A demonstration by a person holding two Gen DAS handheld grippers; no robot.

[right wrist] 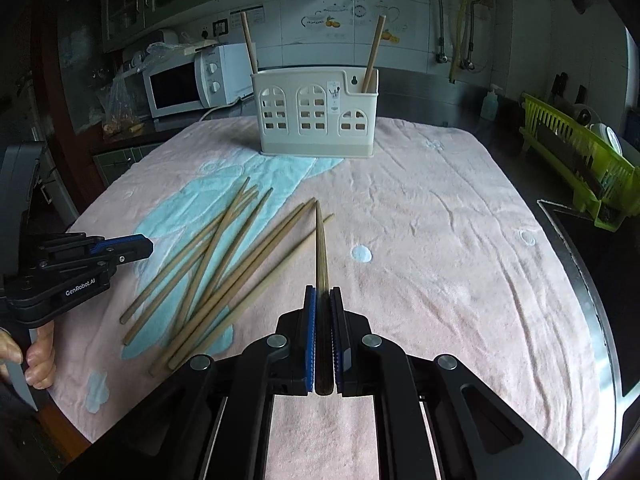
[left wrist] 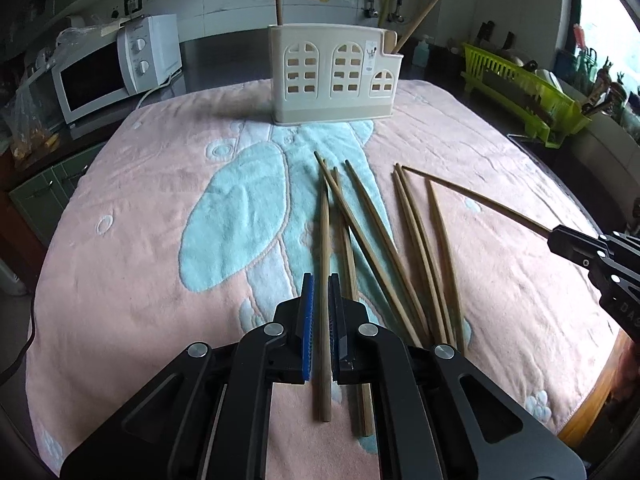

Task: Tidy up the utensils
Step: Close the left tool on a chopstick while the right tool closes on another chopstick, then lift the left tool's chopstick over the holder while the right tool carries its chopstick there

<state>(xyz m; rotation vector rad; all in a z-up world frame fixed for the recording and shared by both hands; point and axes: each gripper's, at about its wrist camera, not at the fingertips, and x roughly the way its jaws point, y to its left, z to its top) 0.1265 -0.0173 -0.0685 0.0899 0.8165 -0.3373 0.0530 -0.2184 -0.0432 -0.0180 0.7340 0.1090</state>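
Wooden chopsticks, one pinched in each gripper, above a towel-covered surface.
Left gripper [left wrist: 320, 300] and right gripper [right wrist: 322, 312] each clamp one chopstick; loose chopsticks [left wrist: 372, 248] lie below. Best carried tip-first, steeply, into the cream holder [left wrist: 332, 76] beyond, one at a time.

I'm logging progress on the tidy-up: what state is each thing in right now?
Left tongs: shut on one chopstick.
Right tongs: shut on another chopstick.
Utensil holder: upright on the towel, two chopsticks standing in it, one at each end.
Loose chopsticks: lying crossed in a heap on the towel.
Microwave: door closed.
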